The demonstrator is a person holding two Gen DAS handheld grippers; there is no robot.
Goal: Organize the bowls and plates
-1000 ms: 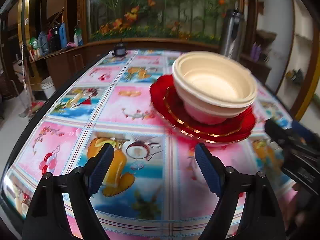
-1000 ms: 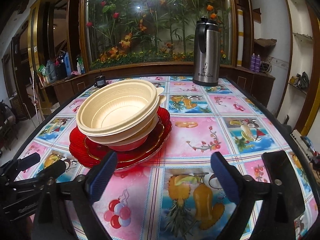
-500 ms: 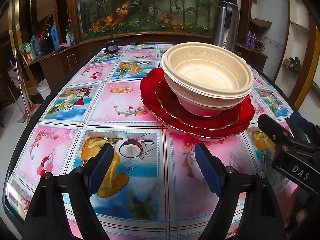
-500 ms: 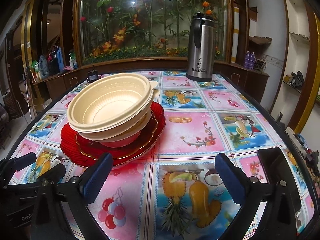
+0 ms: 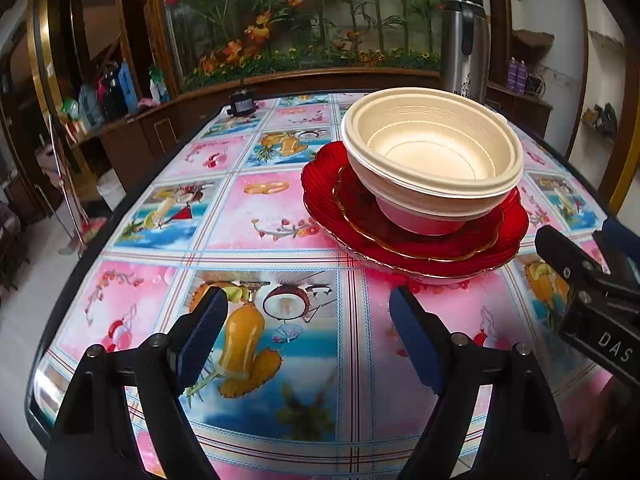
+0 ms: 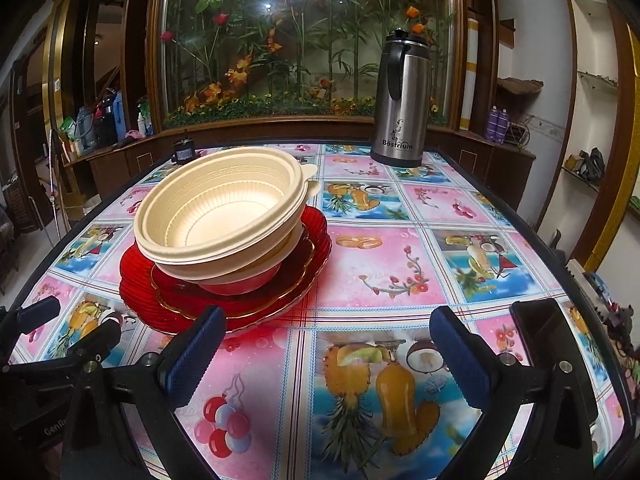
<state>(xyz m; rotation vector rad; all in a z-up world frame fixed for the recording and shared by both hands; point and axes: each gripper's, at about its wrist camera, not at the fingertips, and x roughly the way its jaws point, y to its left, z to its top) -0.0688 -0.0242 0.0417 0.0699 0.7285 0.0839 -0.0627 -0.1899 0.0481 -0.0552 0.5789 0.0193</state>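
Stacked cream bowls (image 5: pixel 432 160) (image 6: pixel 224 216) rest on stacked red glass plates with gold rims (image 5: pixel 328 184) (image 6: pixel 140 284) on the patterned table. My left gripper (image 5: pixel 308 332) is open and empty, hovering over the cloth in front and to the left of the stack. My right gripper (image 6: pixel 326 352) is open and empty too, in front and to the right of the stack. Each gripper shows at the edge of the other's view: right gripper (image 5: pixel 580 264), left gripper (image 6: pixel 60 332).
A steel thermos jug (image 6: pixel 402 100) (image 5: pixel 464 44) stands at the far side of the table. A small dark object (image 6: pixel 183 151) sits at the far left edge. The table's black rim (image 5: pixel 72 280) curves near me. Shelves and bottles (image 5: pixel 116 92) line the left wall.
Both grippers have drawn back slightly and steadied; the bowl and plate stack has shifted a little in each view. Nothing was gripped or released.
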